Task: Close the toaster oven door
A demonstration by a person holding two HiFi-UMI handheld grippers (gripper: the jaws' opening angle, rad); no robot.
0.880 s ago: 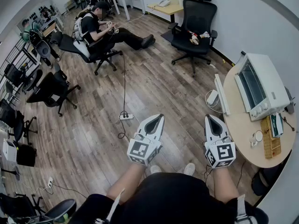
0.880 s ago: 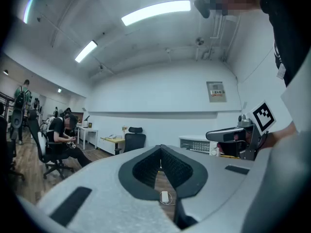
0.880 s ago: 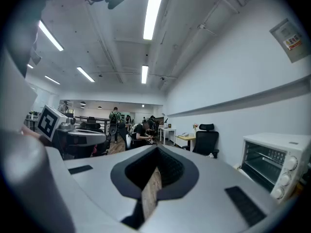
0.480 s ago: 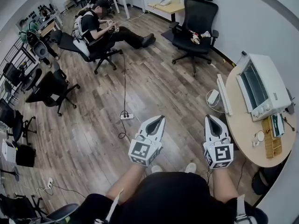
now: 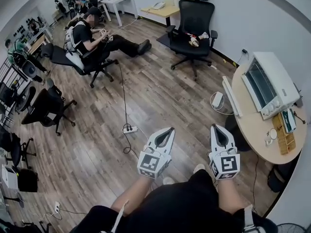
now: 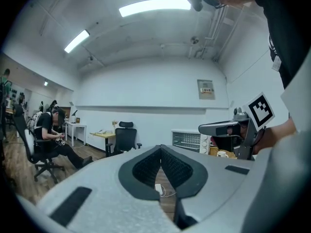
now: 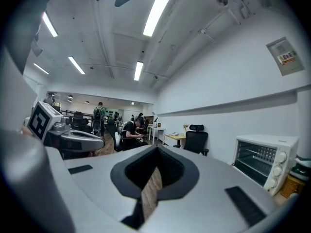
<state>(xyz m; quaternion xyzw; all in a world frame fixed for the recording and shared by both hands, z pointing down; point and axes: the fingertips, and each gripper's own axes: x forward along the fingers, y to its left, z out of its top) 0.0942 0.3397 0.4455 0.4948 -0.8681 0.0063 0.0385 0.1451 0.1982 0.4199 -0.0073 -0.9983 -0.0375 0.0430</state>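
Note:
The white toaster oven (image 5: pixel 270 83) stands on a round wooden table (image 5: pixel 252 130) at the right, its front facing left. Its door appears folded down, with the white top rail (image 5: pixel 229 96) near the table's left edge. The oven also shows in the right gripper view (image 7: pixel 265 161), racks visible, and small in the left gripper view (image 6: pixel 189 140). My left gripper (image 5: pixel 170 129) and right gripper (image 5: pixel 216 126) hover over the floor in front of me, both shut and empty, well short of the table. Each one's jaws meet at the tip in its own view: left (image 6: pixel 161 147), right (image 7: pixel 156 148).
A bamboo rack (image 5: pixel 283 134) and a small cup (image 5: pixel 268 137) sit on the table beside the oven. A black office chair (image 5: pixel 192 25) stands behind it. A power strip (image 5: pixel 129 129) and cables lie on the wood floor. A seated person (image 5: pixel 90 33) and several chairs fill the left.
The head view has shifted, so the room sits higher and further left in frame. Both grippers stay shut, side by side; the left one has drifted slightly right and down.

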